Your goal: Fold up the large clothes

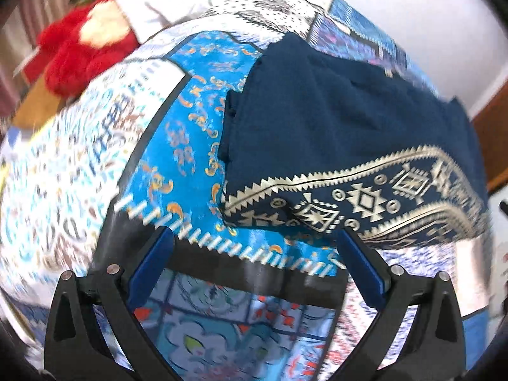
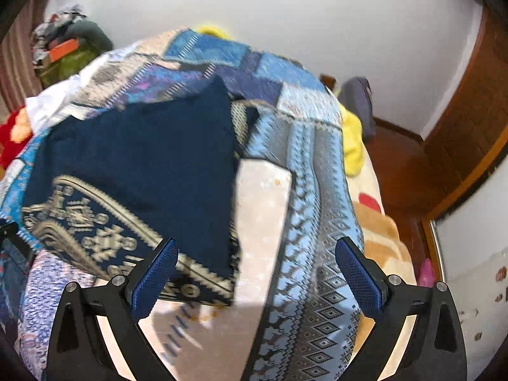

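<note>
A folded dark navy garment point(image 1: 333, 120) with a cream patterned border band lies on a patchwork bedspread point(image 1: 203, 101). In the left wrist view it fills the upper right, its near edge just beyond my left gripper point(image 1: 254, 235), which is open and empty. In the right wrist view the same garment point(image 2: 143, 165) lies at left, its near right corner by the left fingertip point(image 2: 165, 254) of my right gripper point(image 2: 255, 247), which is open and empty above the bedspread point(image 2: 304, 222).
A red plush toy point(image 1: 79, 47) and white cloth point(image 1: 165, 3) lie at the far left of the bed. A yellow item point(image 2: 350, 146) sits at the bed's right edge. A wooden door point(image 2: 470, 120) and white wall stand to the right. A clothes pile point(image 2: 66, 47) is at back left.
</note>
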